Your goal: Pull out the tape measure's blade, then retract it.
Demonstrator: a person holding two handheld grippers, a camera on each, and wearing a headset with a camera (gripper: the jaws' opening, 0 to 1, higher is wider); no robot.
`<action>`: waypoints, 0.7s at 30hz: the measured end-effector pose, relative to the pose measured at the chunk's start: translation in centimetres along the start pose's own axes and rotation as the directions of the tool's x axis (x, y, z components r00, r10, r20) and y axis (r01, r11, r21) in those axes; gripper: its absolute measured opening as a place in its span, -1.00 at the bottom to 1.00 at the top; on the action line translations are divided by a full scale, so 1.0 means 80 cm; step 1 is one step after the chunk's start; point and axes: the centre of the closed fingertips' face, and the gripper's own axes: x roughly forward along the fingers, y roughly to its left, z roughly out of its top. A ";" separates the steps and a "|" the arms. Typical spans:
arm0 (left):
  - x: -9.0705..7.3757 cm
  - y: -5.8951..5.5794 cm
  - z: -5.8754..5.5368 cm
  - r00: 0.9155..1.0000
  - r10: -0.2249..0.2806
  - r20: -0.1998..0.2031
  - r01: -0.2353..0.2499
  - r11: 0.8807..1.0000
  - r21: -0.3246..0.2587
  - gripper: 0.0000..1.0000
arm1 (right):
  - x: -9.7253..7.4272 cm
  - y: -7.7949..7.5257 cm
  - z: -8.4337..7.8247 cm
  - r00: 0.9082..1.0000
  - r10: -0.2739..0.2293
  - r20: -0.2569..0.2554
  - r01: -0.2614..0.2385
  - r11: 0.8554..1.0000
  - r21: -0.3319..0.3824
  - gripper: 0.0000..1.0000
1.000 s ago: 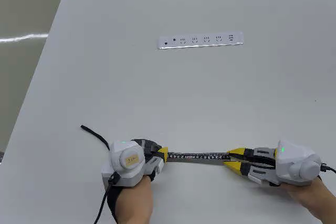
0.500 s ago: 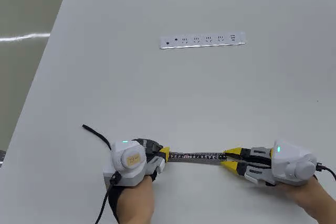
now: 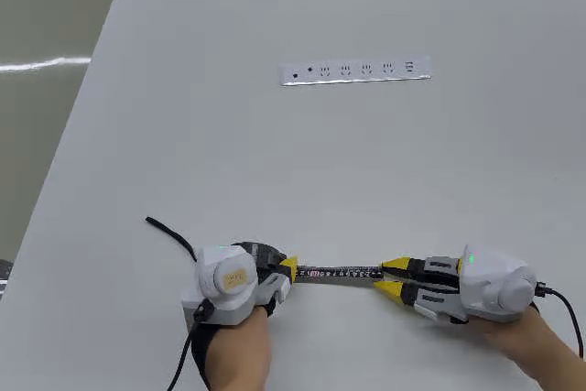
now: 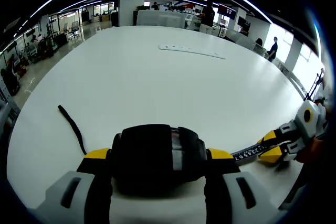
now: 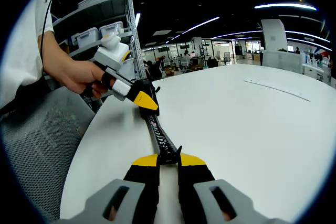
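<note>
Clamping from both sides, the left gripper (image 3: pixel 286 270) is closed on the black, rounded plastic tape measure case (image 4: pixel 157 156). The case is kept low on the white tabletop (image 3: pixel 275 153), near the person's edge, apparently so that it is anchored against the pull. The dark, number-printed metal blade (image 3: pixel 337 273) is drawn from the case's mouth to the right gripper (image 3: pixel 388 276), whose yellow-tipped jaws are pinched almost together on the blade's end. A short length is thus held straight and taut between the two grippers, just above the surface. Whether it is being paid out or fed back cannot be told.

A thin black strap (image 3: pixel 169 233) is trailed leftward on the table behind the left gripper, away from the blade's line. A long white power strip (image 3: pixel 355 70) is laid well apart, toward the far side. Neither is judged to obstruct the blade's travel.
</note>
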 end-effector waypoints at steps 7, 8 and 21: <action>0.000 0.000 0.000 1.000 0.000 0.001 0.000 1.000 0.000 0.39 | 0.009 0.003 0.003 1.000 0.008 -0.002 -0.008 1.000 0.000 -0.78; 0.000 0.000 0.000 1.000 0.000 0.001 0.000 1.000 0.000 0.39 | 0.010 0.003 0.003 1.000 0.008 -0.002 -0.008 1.000 0.001 -0.78; 0.000 0.000 0.000 1.000 0.000 0.002 0.000 1.000 -0.001 0.39 | 0.029 0.007 0.007 1.000 0.020 -0.006 -0.020 1.000 -0.003 -0.78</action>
